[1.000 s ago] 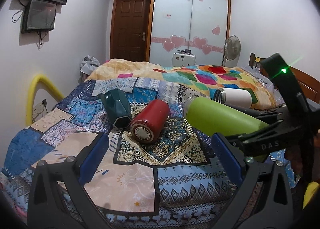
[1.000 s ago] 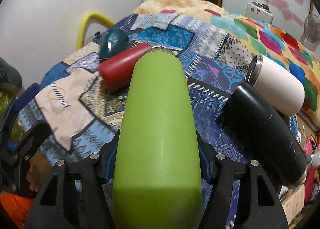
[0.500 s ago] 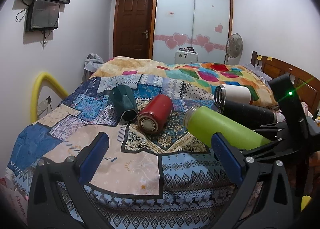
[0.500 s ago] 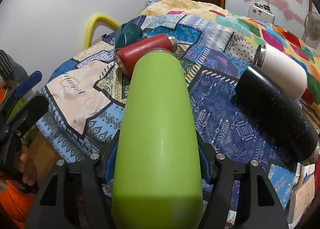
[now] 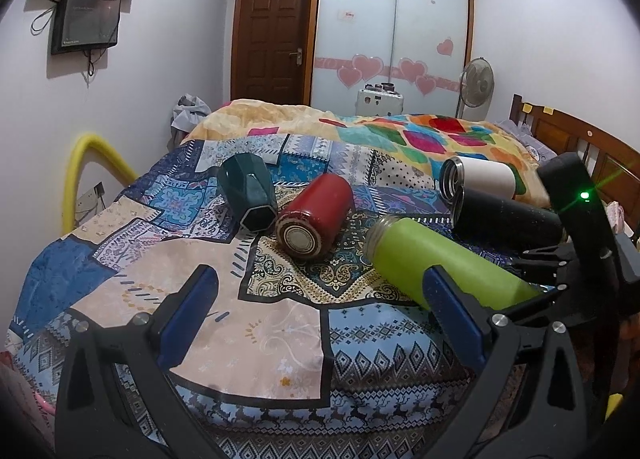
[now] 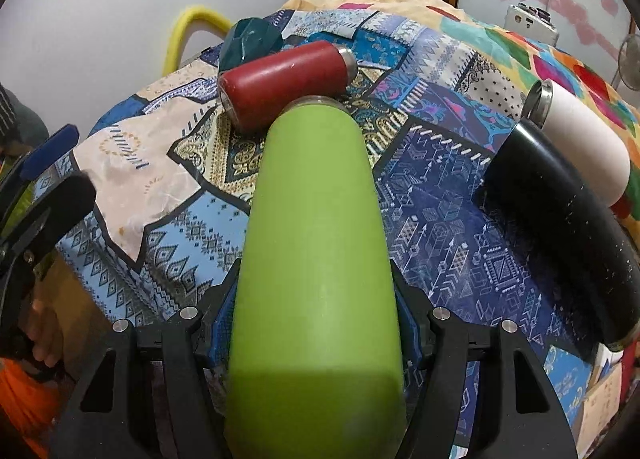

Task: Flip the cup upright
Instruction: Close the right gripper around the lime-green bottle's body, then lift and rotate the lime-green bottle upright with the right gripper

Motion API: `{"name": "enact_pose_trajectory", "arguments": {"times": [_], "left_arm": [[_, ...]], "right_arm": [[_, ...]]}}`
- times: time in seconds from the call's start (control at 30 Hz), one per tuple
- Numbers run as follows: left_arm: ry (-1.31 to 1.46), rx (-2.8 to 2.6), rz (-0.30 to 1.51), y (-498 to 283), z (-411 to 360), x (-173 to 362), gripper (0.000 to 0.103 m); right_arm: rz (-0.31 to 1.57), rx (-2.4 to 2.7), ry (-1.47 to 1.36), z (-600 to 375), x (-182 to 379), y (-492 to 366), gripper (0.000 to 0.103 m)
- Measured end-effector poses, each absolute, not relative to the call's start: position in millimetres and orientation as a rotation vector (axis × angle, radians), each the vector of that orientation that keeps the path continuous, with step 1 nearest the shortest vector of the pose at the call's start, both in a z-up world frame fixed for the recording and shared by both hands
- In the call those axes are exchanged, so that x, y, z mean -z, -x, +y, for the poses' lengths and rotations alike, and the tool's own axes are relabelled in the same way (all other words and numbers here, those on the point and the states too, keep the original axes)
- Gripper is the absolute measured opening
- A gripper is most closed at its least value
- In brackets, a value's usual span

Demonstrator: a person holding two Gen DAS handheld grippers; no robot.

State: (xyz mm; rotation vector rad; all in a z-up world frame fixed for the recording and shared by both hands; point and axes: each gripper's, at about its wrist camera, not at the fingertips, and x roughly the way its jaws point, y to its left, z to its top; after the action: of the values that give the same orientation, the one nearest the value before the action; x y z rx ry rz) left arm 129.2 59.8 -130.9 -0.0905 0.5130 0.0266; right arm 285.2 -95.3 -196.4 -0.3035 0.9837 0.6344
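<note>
The right tongs stay clamped on the lime-green metal flask cup, gripping it near its base with its steel-rimmed mouth pointing away along the fingers. Over the last second the cup has come up and back from the patchwork bed quilt: earlier its mouth hung low beside the red cylindrical flask, now more quilt shows beneath it and it hangs clear of the bed, still lying roughly level. The lift looks done, so by my judgement the rotation to bring the mouth upward is what remains, then a set-down on the soft quilt where it could topple. The left tongs hang open and empty over the near edge of the bed. The dark green faceted cup, black flask and white flask lie on their sides, untouched
</note>
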Motion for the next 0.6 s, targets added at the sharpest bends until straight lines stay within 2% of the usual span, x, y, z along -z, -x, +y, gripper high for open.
{"name": "enact_pose_trajectory", "arguments": {"times": [0.37, 0.6], "left_arm": [[0.086, -0.011, 0.516, -135, 50, 117, 0.103], [0.095, 0.062, 0.608, -169, 31, 111, 0.103]], "right_arm": [[0.857, -0.652, 0.29, -123, 149, -261, 0.063], [0.763, -0.532, 0.26, -166, 139, -269, 0.066]]}}
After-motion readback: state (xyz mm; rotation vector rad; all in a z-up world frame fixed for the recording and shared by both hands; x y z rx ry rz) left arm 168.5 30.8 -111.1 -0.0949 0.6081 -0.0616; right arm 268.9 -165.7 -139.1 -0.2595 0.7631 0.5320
